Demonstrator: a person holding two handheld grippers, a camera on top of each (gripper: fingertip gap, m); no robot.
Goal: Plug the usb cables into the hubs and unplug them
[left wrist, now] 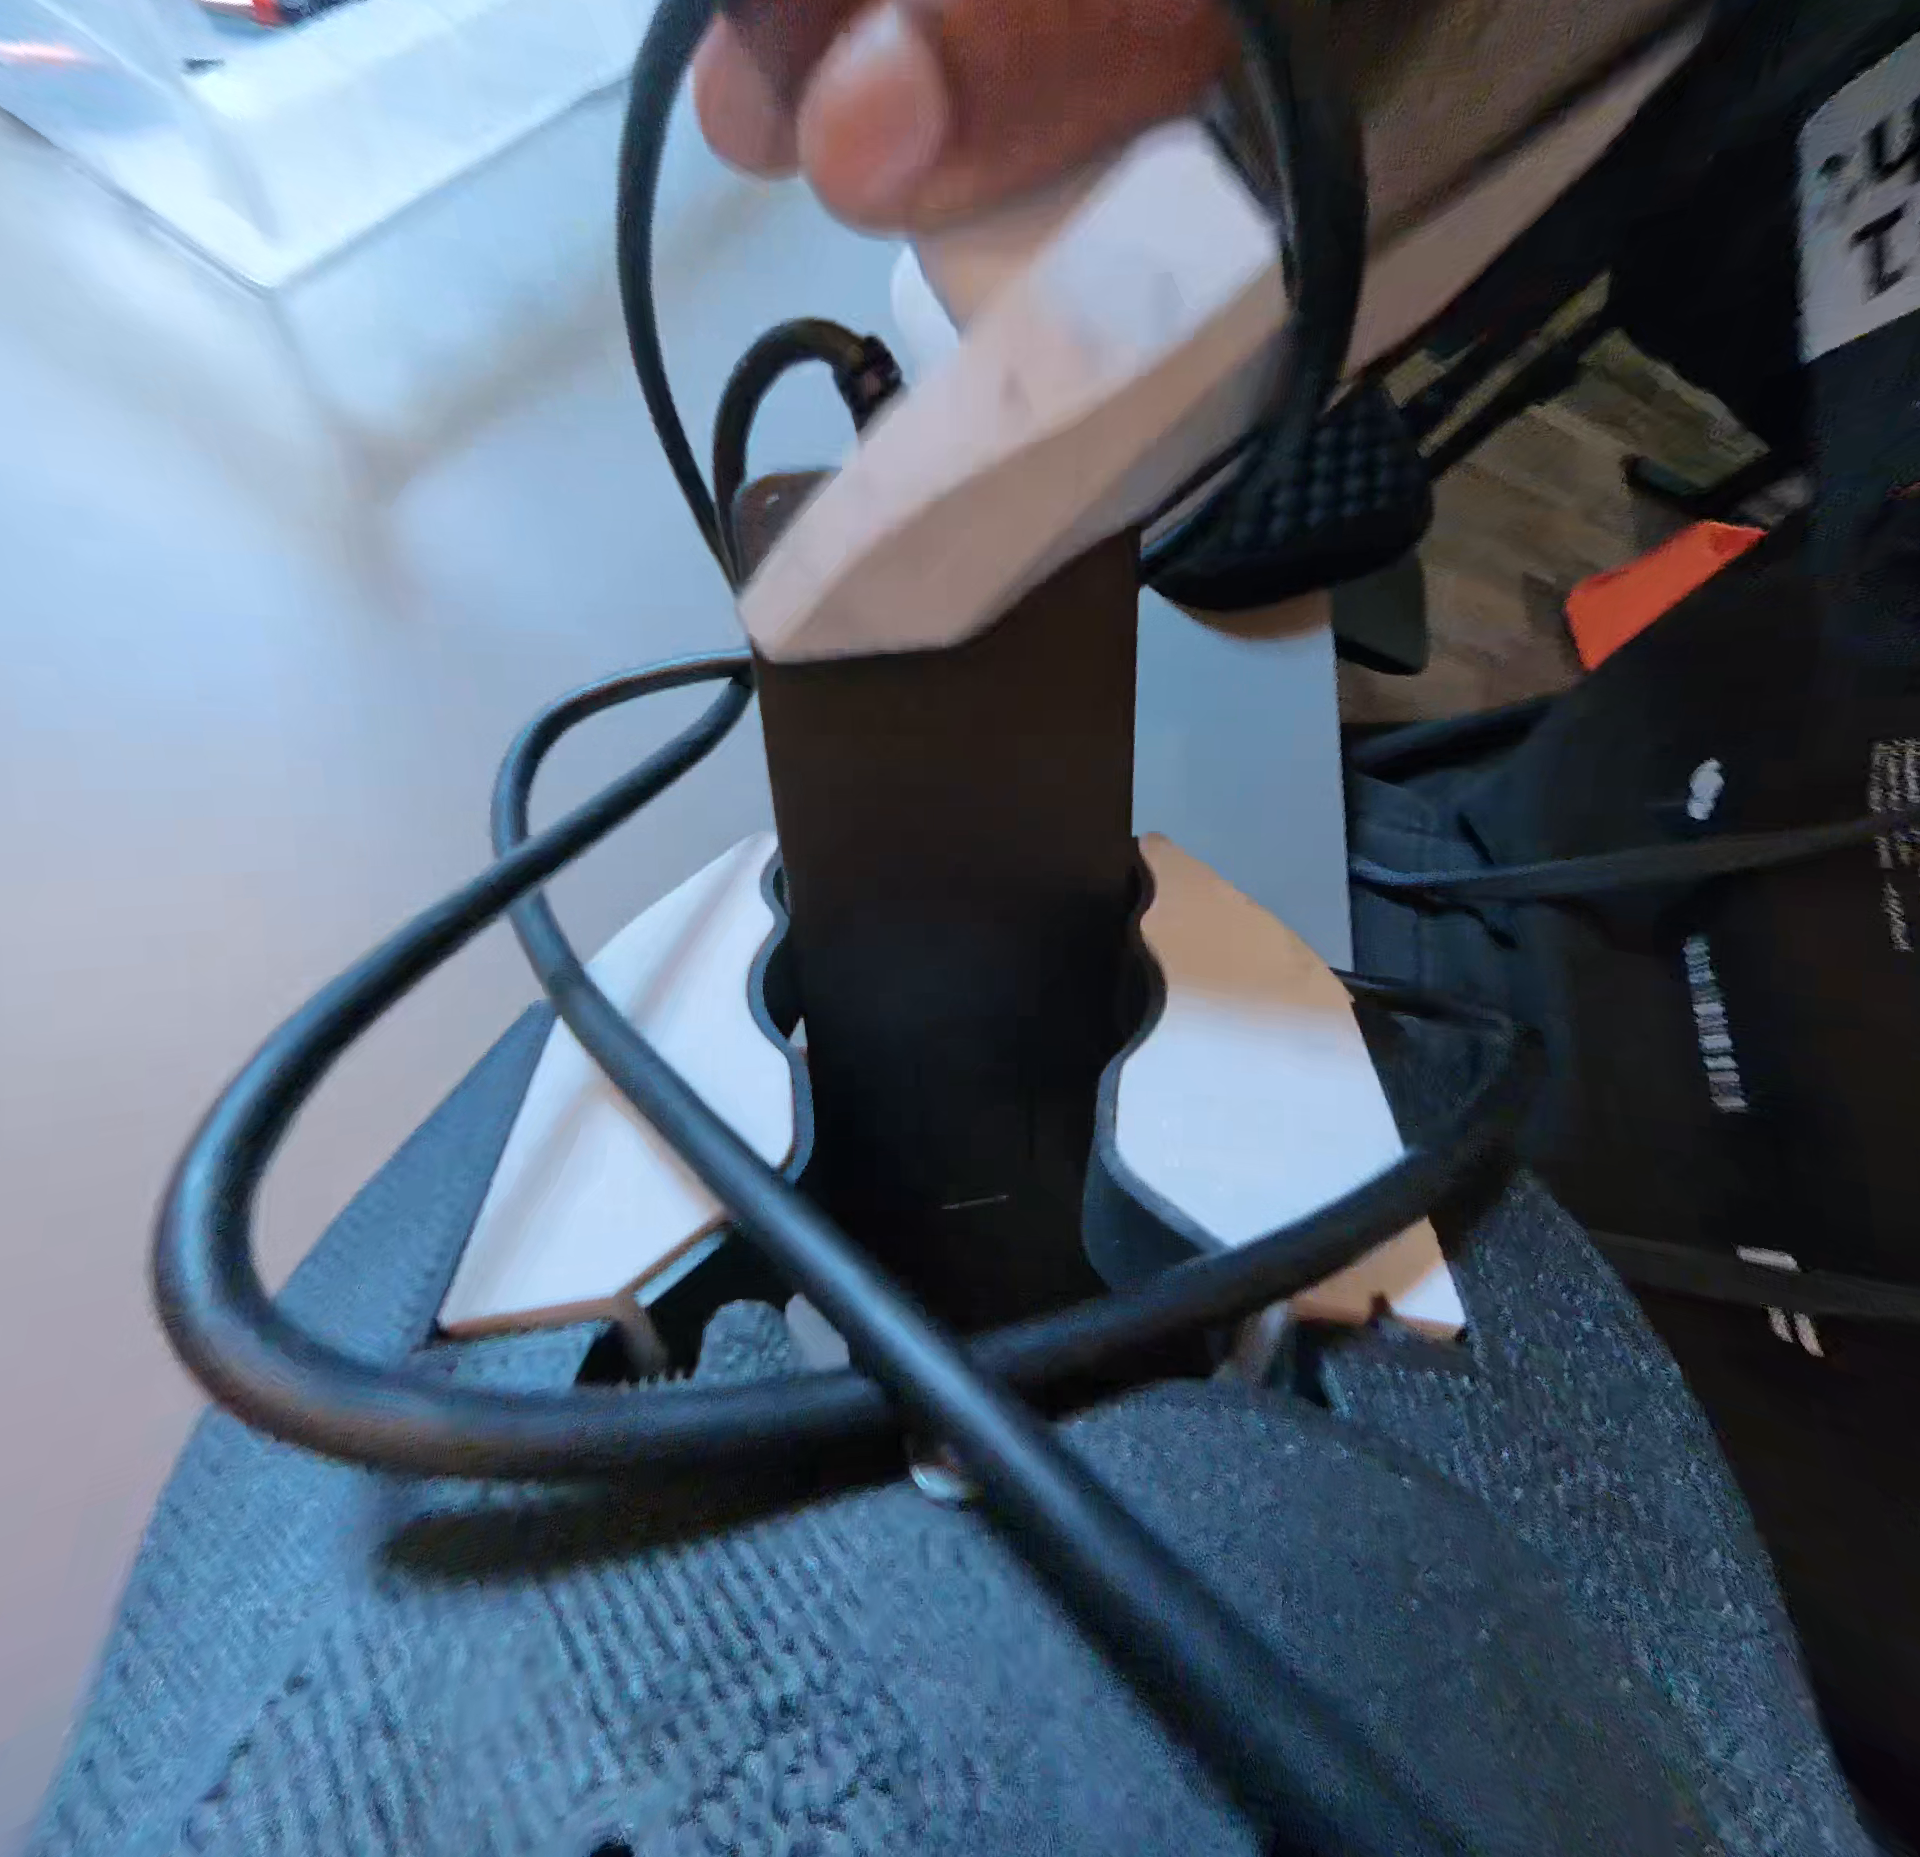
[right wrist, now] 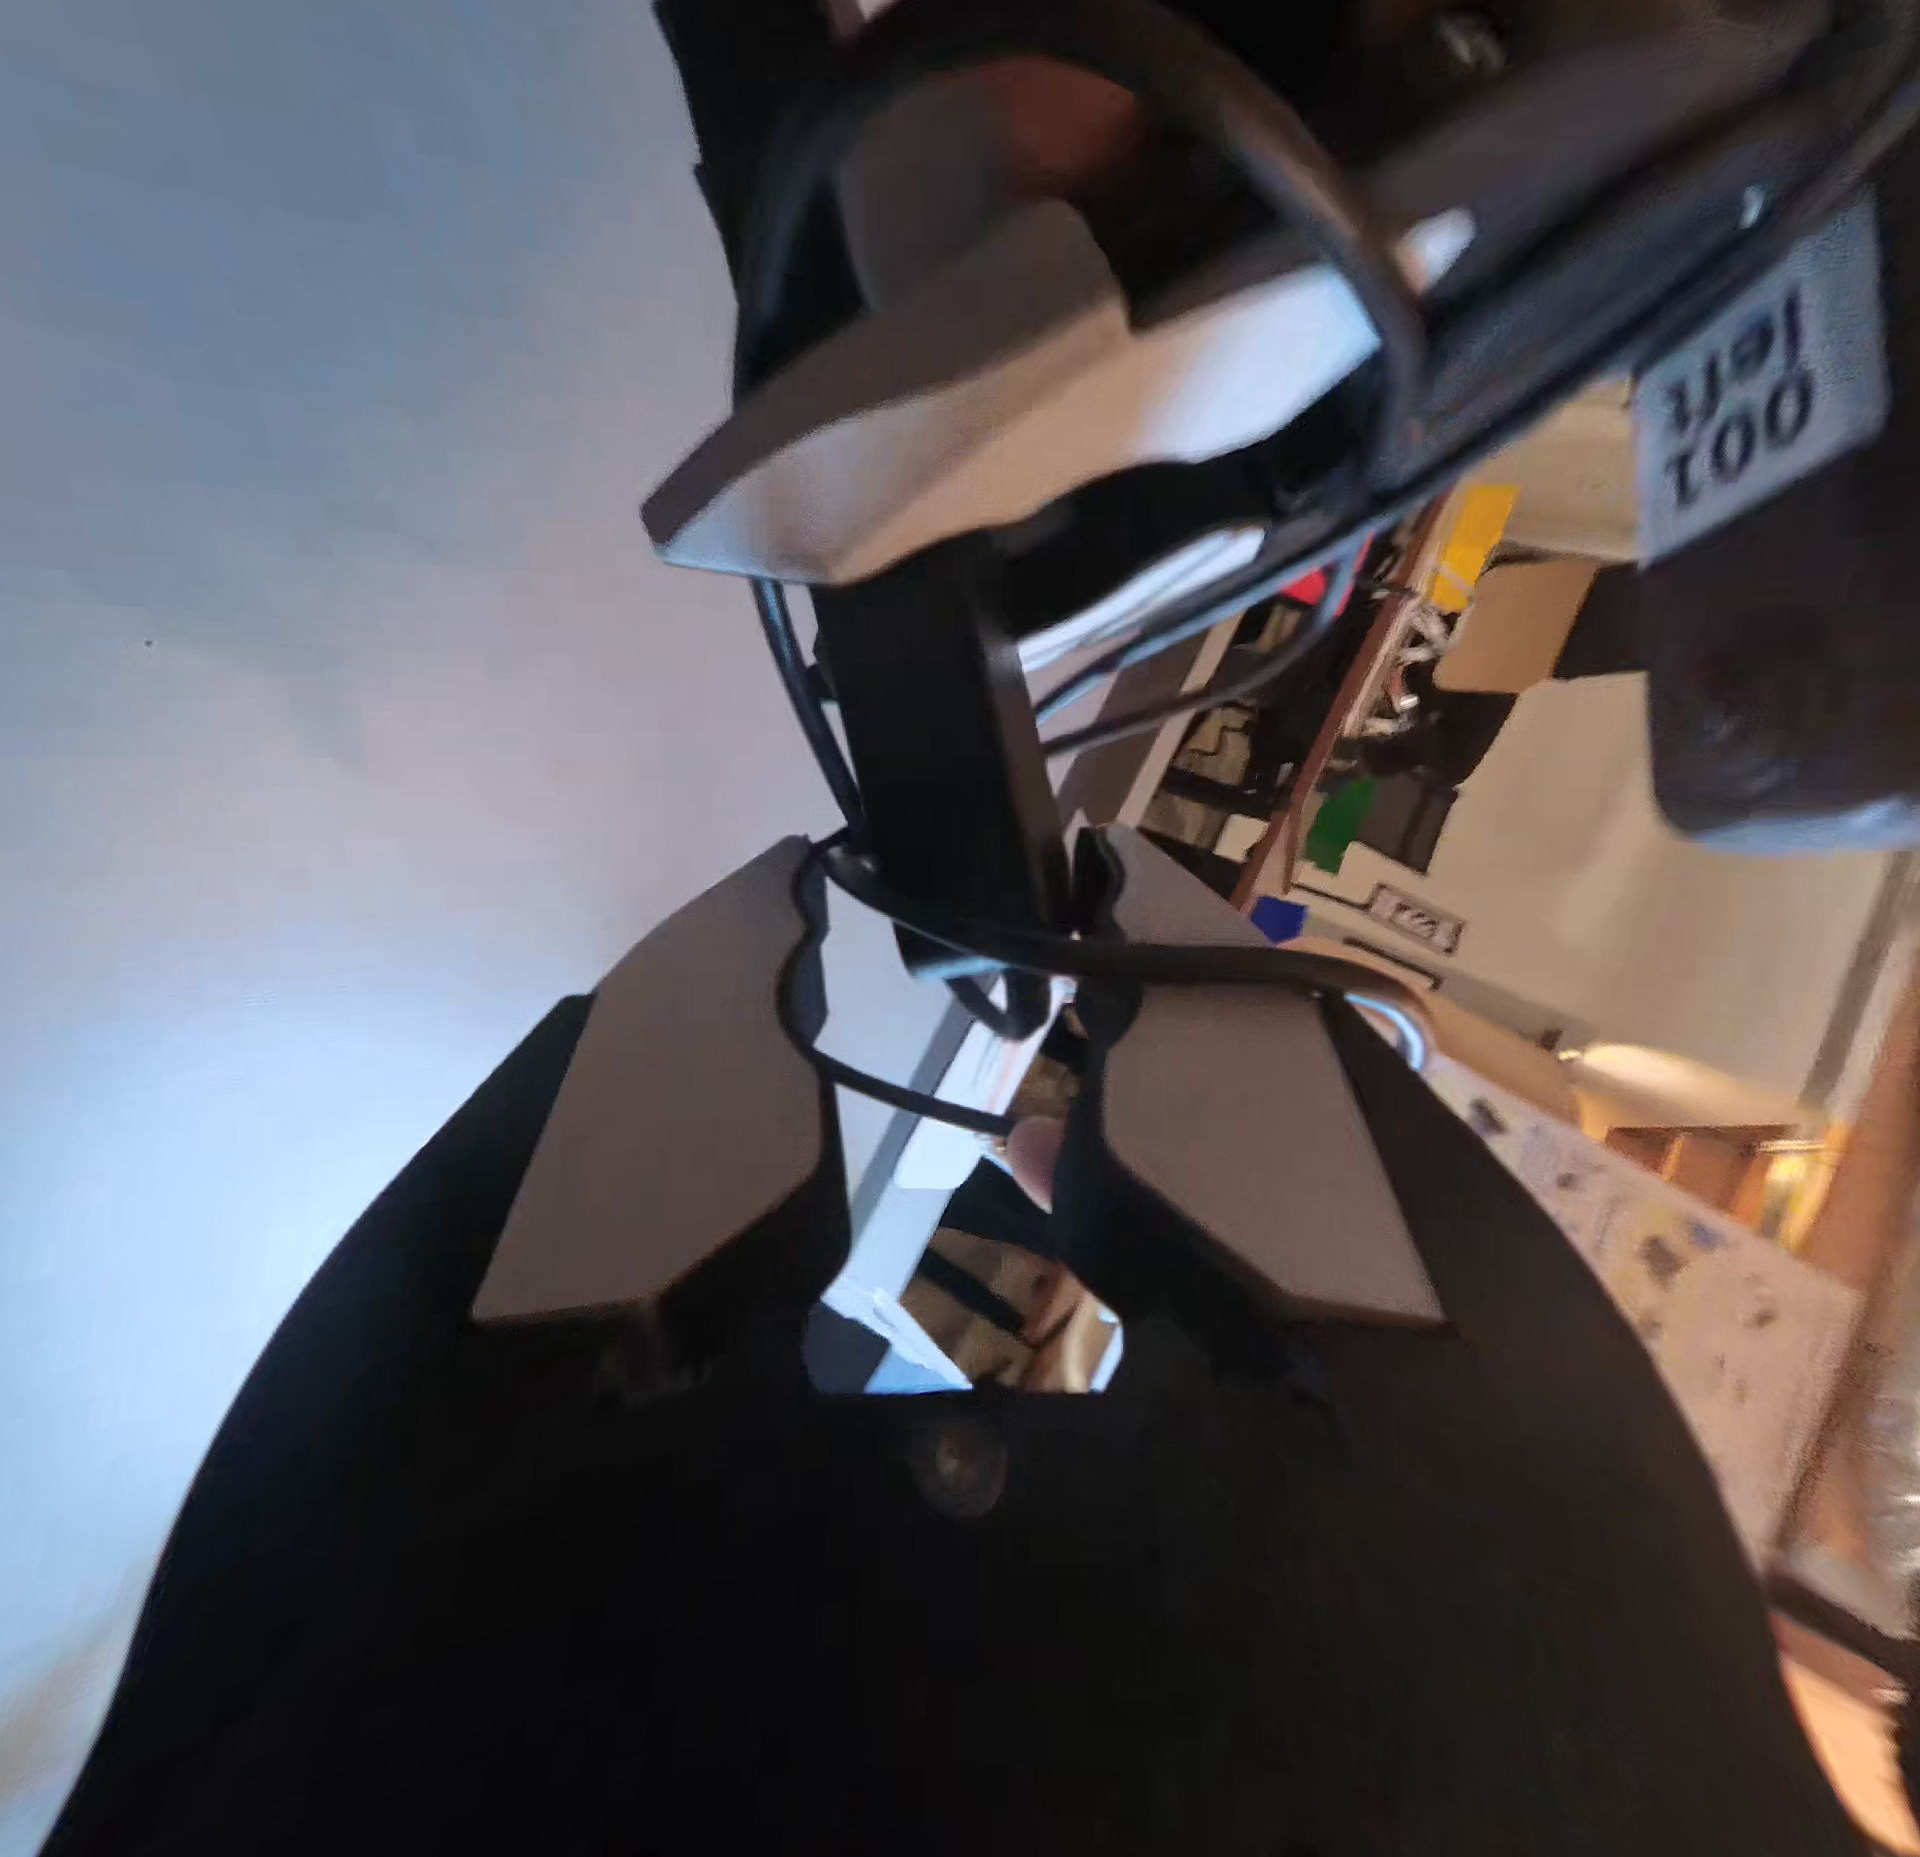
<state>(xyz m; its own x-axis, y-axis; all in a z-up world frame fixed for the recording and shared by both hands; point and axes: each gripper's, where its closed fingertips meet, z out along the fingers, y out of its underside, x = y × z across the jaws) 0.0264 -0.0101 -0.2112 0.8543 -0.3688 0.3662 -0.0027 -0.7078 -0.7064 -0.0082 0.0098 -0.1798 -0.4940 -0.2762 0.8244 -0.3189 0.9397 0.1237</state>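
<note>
hub (left wrist: 951,924) clamped between left tool (left wrist: 956,934) fingers

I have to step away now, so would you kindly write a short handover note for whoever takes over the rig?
Left gripper: shut on the lower end of the black hub.
Right gripper: shut on the hub's other end; it appears at the top of the left wrist view, a hand behind it.
Black cables loop loosely around the hub and the fingers, above the white table.
Done: hub held between both grippers.
Left: whether any plug is seated cannot be told; check, then continue plugging and unplugging.
</note>
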